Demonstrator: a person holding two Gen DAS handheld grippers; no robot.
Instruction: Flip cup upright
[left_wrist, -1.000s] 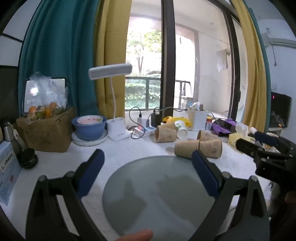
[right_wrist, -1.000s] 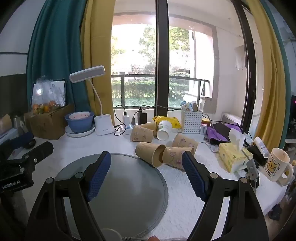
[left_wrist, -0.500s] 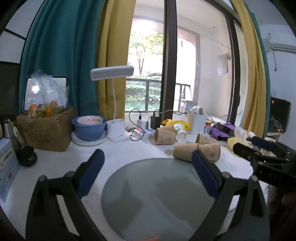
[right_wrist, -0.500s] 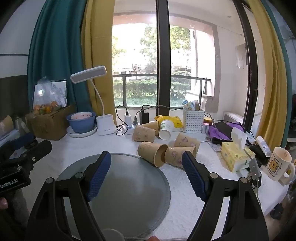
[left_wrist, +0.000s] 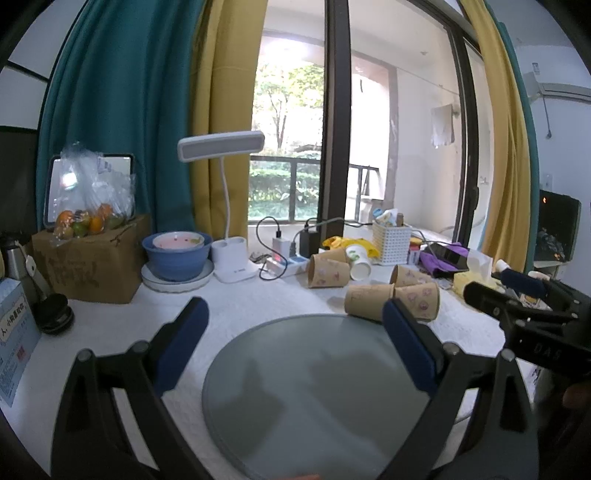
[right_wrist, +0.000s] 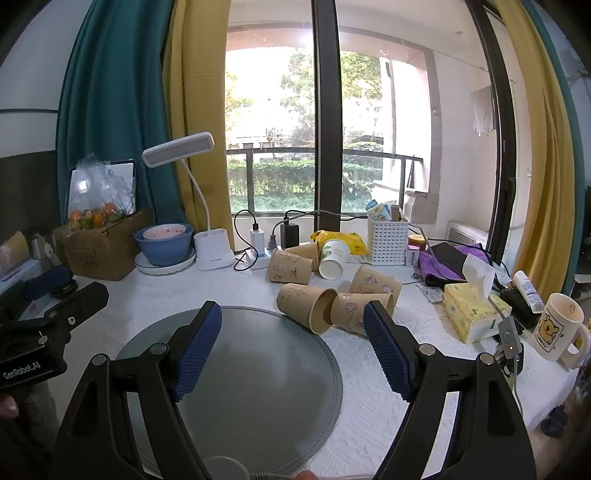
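- Left gripper (left_wrist: 295, 325): jaws wide, nothing between them, held above the grey round mat (left_wrist: 317, 391) on the bench (left_wrist: 236, 295).
- Right gripper (right_wrist: 291, 332): jaws wide too, also empty, above the same mat (right_wrist: 258, 369).
- Each gripper shows at the edge of the other's view: the right one at the right of the left view, the left one at the left of the right view.
- Cups: several brown paper cups lie on their sides just past the far edge of the mat.
- The nearest cup (right_wrist: 304, 304) touches the mat's rim, mouth turned toward the right gripper; in the left view it (left_wrist: 367, 301) shows its base.
- A second cup (right_wrist: 360, 312) lies against it on the right, with a third (right_wrist: 375, 284) just behind.
- Farther back lie another brown cup (right_wrist: 288, 266) and a white cup (right_wrist: 332, 258), mouth facing forward.
- Behind the cups: a power strip (right_wrist: 258, 258) with plugged chargers, a yellow bag (right_wrist: 340, 238) and a white basket (right_wrist: 386, 240).
- Left of them: a white desk lamp (right_wrist: 207, 236), a blue bowl (right_wrist: 164, 242) on a plate, and a cardboard box (right_wrist: 99, 251) with bagged fruit.
- Right of the cups: a tissue box (right_wrist: 472, 314), a purple cloth (right_wrist: 450, 266) and a bear mug (right_wrist: 557, 326) near the bench edge.
- Nothing stands between the right gripper and the nearest cup.
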